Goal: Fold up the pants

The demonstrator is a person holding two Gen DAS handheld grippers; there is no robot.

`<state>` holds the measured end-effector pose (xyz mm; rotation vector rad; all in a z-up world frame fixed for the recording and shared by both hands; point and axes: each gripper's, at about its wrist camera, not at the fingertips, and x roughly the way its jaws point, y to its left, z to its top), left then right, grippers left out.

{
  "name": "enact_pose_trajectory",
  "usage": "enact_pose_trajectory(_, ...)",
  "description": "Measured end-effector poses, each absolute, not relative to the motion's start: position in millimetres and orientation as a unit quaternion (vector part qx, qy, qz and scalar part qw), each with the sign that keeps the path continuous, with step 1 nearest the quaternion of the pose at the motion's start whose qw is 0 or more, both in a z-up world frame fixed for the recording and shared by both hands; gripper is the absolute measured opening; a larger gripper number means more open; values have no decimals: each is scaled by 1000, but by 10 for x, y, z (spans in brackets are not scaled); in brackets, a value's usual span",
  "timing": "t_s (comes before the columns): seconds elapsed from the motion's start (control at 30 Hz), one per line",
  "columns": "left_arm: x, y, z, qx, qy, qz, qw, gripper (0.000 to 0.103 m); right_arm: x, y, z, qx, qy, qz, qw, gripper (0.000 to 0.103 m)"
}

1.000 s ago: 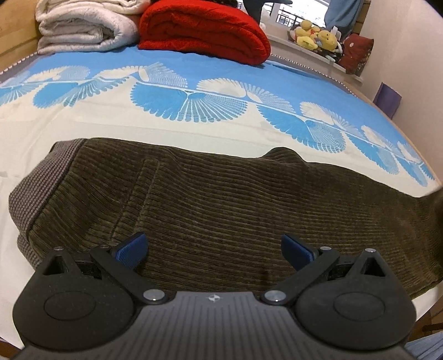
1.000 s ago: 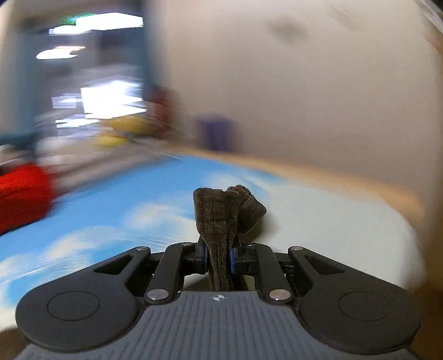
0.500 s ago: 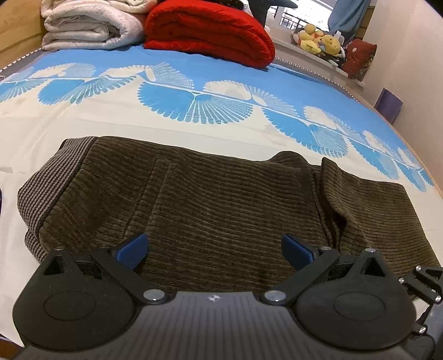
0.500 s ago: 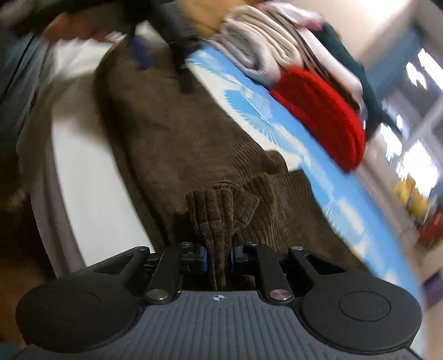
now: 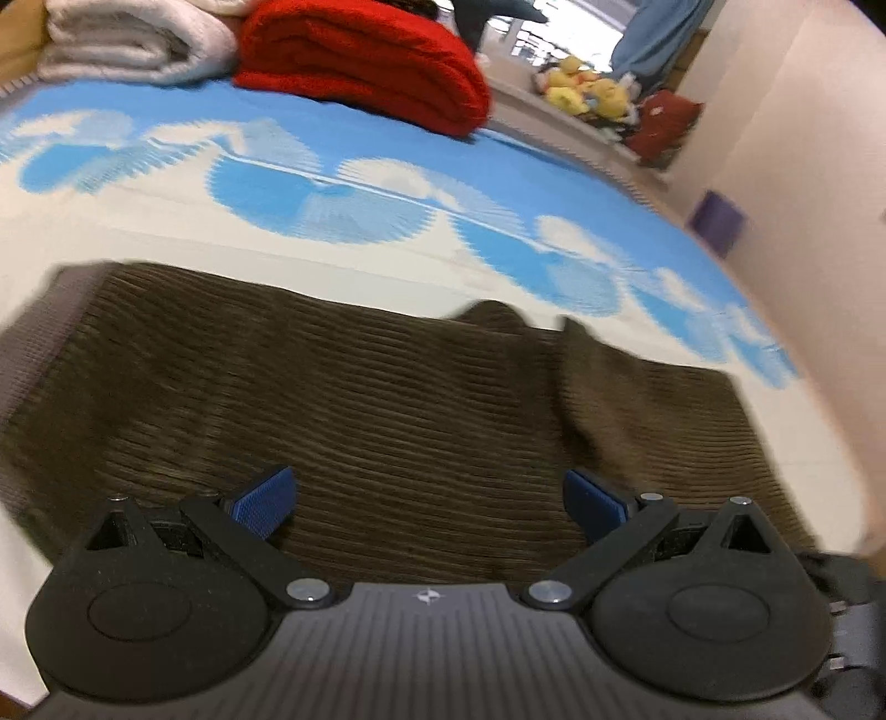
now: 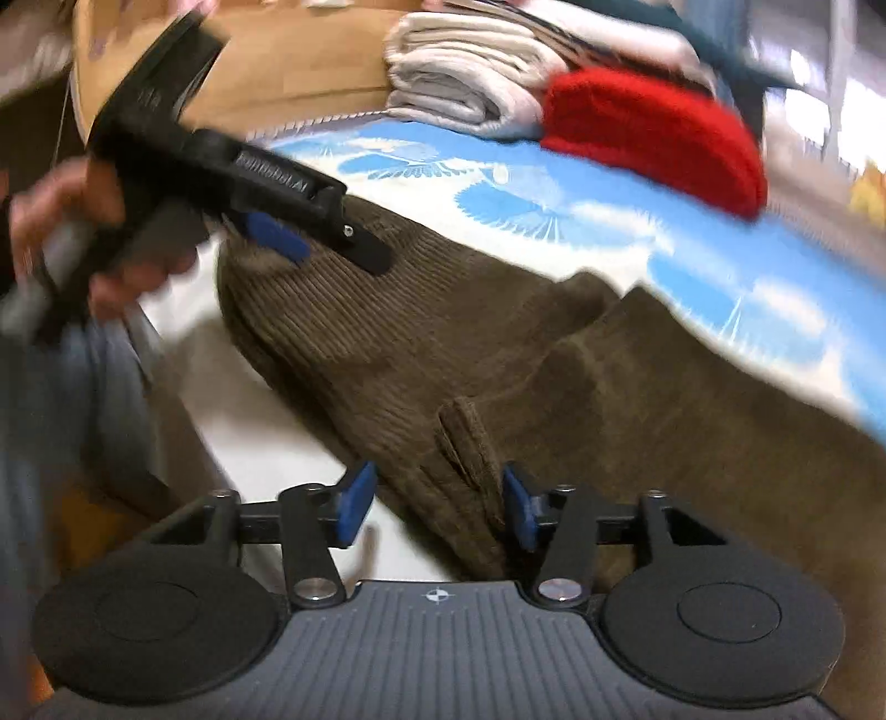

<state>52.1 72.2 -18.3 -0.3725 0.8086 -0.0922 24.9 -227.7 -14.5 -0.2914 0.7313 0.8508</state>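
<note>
Brown corduroy pants lie folded on the bed, the leg end laid back over the upper part, with a grey waistband at the left. My left gripper is open and empty just above the near edge of the pants. In the right wrist view the pants spread from the middle to the right. My right gripper is open, its pads on either side of a small fold of cuff that lies loose on the pants. The left gripper shows there too, held in a hand over the waistband end.
The bed sheet is blue and white. A folded red blanket and a white blanket lie at the head of the bed. Plush toys sit on a sill at the back right. A wall stands to the right.
My right gripper carried the leg end over onto the upper part of the pants, then opened and let the cuff go. The left gripper stayed open over the near edge.
</note>
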Motion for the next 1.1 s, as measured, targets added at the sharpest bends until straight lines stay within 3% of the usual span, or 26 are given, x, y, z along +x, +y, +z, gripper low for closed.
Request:
enact_pose_trajectory(0.2,626,276,-271,-211,415,-84,881,103,97,-2245,-214,-147,353,391,837,57)
enact_pose_trajectory(0.3,668,6,-344,-182,418,-89,886,103,38,-2214,-246,-160,343,387,841,58)
enact_pose_trajectory(0.4,702,-283,-489,-89,440,-78,890,103,44,-2229,-231,-152,344,388,841,59)
enact_pose_trajectory(0.6,647,-356,-603,-57,429,-80,898,103,108,-2560,-52,-70,358,328,871,57)
enact_pose_trajectory(0.67,641,-316,-613,-60,428,-85,898,103,123,-2736,-24,-44,363,286,886,60)
enact_pose_trajectory(0.8,599,-334,-619,-43,417,-83,904,103,92,-3292,74,76,333,146,929,60)
enact_pose_trajectory(0.9,630,-319,-596,-46,420,-81,903,103,61,-3661,89,141,285,19,948,73)
enact_pose_trajectory(1.1,640,-322,-606,-48,422,-77,902,103,306,-4082,-152,226,318,-126,912,73)
